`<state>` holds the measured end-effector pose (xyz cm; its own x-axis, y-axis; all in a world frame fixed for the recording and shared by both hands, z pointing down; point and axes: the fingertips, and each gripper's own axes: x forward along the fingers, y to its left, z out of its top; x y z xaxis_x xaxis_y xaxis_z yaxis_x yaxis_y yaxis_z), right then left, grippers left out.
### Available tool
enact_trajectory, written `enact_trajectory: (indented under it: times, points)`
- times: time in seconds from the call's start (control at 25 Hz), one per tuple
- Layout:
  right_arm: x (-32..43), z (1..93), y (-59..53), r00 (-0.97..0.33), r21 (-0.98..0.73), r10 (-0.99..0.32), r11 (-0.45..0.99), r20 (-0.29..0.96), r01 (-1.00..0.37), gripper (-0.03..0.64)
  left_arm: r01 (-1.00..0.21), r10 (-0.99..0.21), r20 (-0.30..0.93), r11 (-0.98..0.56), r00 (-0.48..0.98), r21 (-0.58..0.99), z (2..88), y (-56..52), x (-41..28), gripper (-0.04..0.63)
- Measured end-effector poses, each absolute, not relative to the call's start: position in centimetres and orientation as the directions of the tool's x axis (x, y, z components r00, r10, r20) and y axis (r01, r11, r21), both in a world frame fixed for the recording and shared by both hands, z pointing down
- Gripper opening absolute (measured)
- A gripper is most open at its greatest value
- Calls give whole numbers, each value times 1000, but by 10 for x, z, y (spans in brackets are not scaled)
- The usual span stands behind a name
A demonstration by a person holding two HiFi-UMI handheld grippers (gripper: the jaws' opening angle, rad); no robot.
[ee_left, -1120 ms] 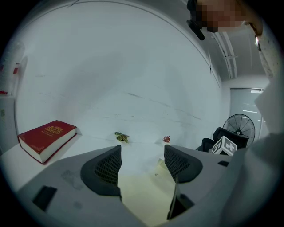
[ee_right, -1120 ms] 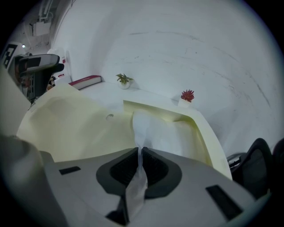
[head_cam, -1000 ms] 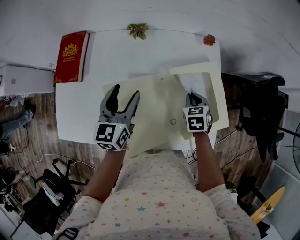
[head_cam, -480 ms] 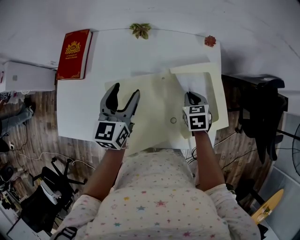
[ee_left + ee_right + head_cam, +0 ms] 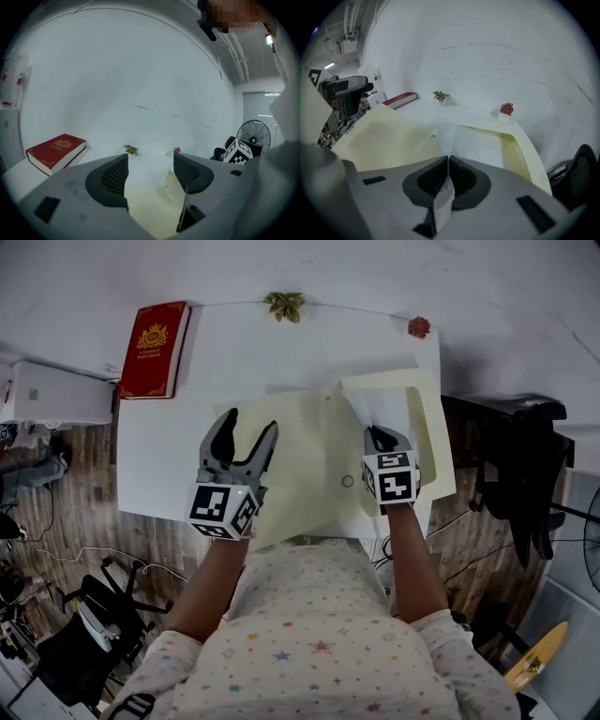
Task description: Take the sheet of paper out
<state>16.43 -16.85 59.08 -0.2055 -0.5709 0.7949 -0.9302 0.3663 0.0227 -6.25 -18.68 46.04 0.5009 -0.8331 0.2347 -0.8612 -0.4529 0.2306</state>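
Note:
A large cream envelope lies on the white table, its open end at the right. A white sheet of paper sticks out of that open end. My right gripper is shut on the sheet's near edge; in the right gripper view the paper runs from the envelope into the closed right gripper and hangs crumpled behind the jaws. My left gripper hovers open over the envelope's left half, with the envelope showing under the left gripper.
A red book lies at the table's far left corner. A small green plant and a small red one stand along the far edge by the wall. A dark chair stands to the right of the table.
The right gripper has shifted slightly left with the sheet held in it. The left gripper has stayed open in the same place.

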Motion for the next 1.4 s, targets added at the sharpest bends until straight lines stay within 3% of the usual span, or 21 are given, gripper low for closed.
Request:
enact_trajectory:
  times: [1.4]
  points:
    - [150,596,-156,-264,-42,-530,394,806,-918,11,-868,-853,194,-442,485,226,429,-172,-72,281]
